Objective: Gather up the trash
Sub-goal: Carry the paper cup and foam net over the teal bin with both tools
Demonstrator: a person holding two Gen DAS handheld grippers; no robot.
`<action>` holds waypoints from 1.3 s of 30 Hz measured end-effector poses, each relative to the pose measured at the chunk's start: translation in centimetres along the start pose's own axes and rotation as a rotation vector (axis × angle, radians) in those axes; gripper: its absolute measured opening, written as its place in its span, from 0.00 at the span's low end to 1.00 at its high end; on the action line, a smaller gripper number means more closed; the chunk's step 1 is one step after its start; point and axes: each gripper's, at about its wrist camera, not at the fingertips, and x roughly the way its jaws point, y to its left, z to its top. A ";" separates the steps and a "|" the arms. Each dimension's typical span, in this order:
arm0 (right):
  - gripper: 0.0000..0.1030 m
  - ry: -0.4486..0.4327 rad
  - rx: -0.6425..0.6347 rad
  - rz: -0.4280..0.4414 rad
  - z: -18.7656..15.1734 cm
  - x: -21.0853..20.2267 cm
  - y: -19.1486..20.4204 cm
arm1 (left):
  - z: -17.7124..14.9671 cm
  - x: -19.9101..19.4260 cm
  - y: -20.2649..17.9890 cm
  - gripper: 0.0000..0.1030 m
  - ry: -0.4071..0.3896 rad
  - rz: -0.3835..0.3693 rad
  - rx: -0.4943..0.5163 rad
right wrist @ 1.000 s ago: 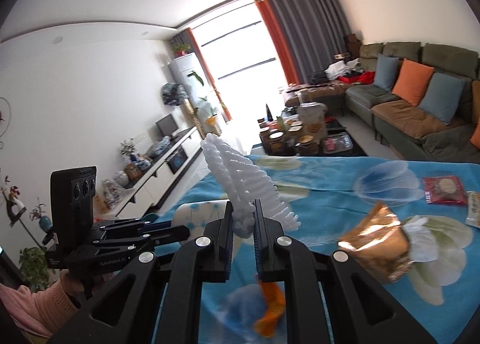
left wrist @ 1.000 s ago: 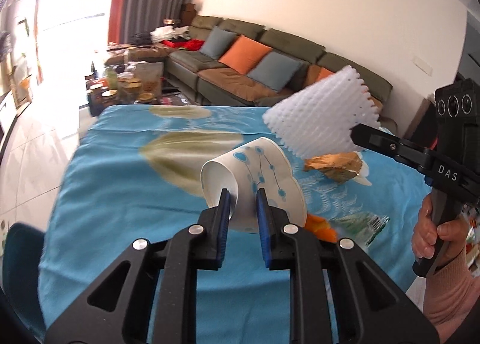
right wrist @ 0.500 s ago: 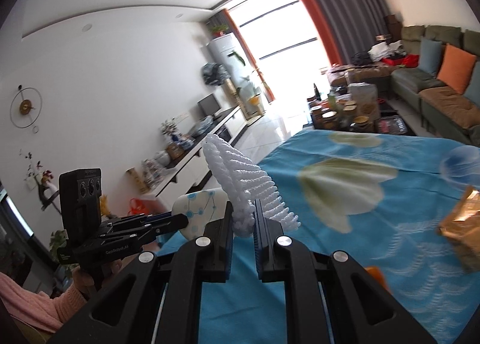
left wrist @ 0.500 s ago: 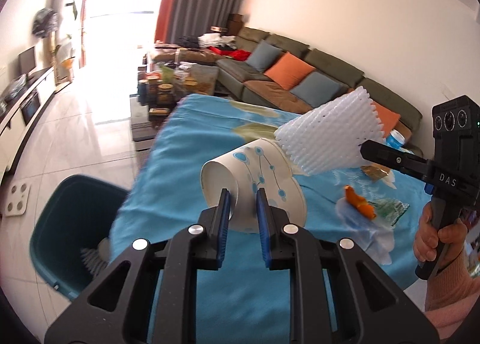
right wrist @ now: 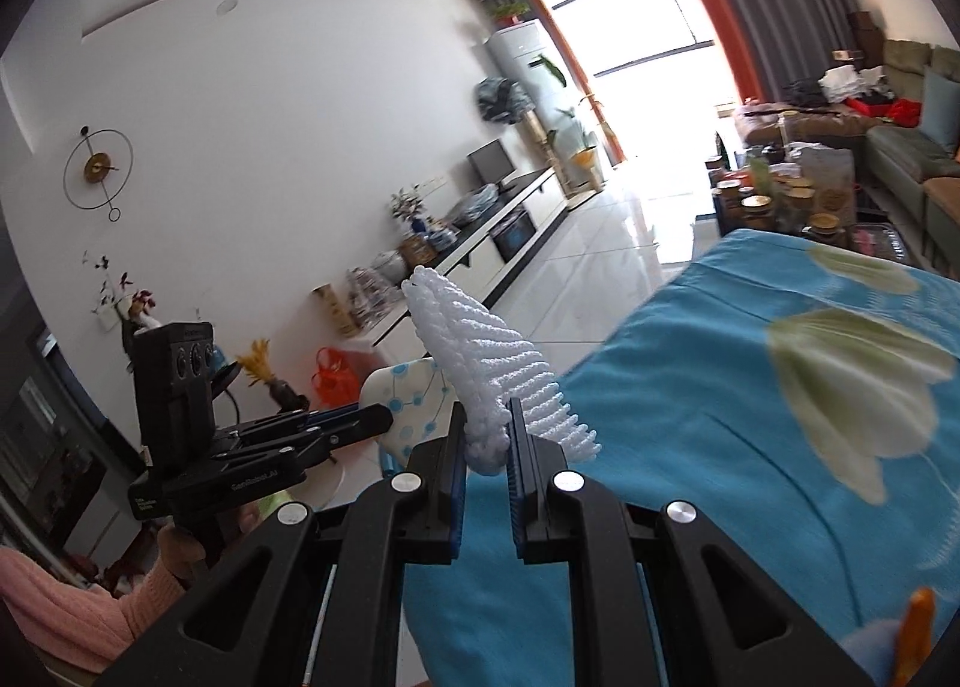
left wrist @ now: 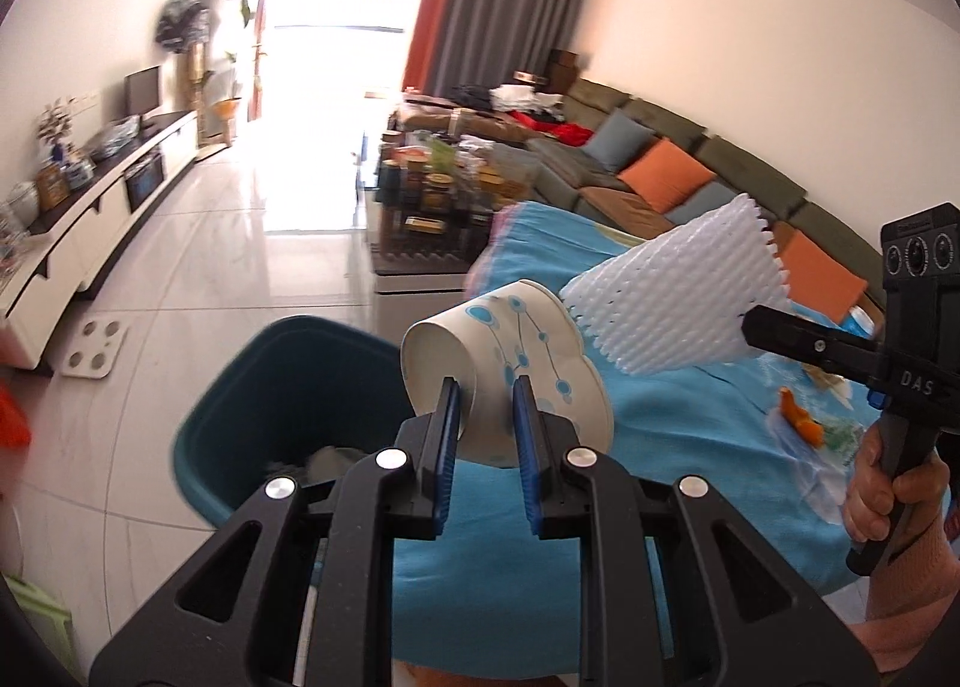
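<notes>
My left gripper (left wrist: 485, 408) is shut on a white paper cup (left wrist: 504, 351) with blue dots, held on its side above the table's left edge, next to a teal trash bin (left wrist: 264, 387) on the floor. My right gripper (right wrist: 485, 432) is shut on a white foam fruit net (right wrist: 480, 369), held in the air just right of the cup; the net also shows in the left wrist view (left wrist: 678, 297). The right gripper (left wrist: 750, 321) shows there too, and the left gripper (right wrist: 384, 423) with the cup (right wrist: 408, 393) shows in the right wrist view.
The table has a blue flowered cloth (left wrist: 690, 417) with an orange peel (left wrist: 798, 417) and clear wrappers on it. A cluttered coffee table (left wrist: 438, 195), a sofa (left wrist: 690, 171) and a white TV cabinet (left wrist: 90, 207) stand around. A white scale (left wrist: 96, 351) lies on the floor.
Both grippers have swung left from over the table toward its left edge, carrying the cup and the foam net. The teal bin has come into fuller view under the cup.
</notes>
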 end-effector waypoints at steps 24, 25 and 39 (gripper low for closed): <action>0.10 0.125 0.025 0.120 1.5 9.8 2.7 | -1.2 1.0 9.4 0.18 0.057 0.176 -0.123; 0.10 0.132 0.027 0.116 1.6 10.2 2.7 | -1.3 1.2 9.5 0.18 0.064 0.177 -0.125; 0.11 0.229 0.048 0.037 1.2 14.8 2.4 | -2.1 5.2 9.7 0.18 0.137 0.199 -0.158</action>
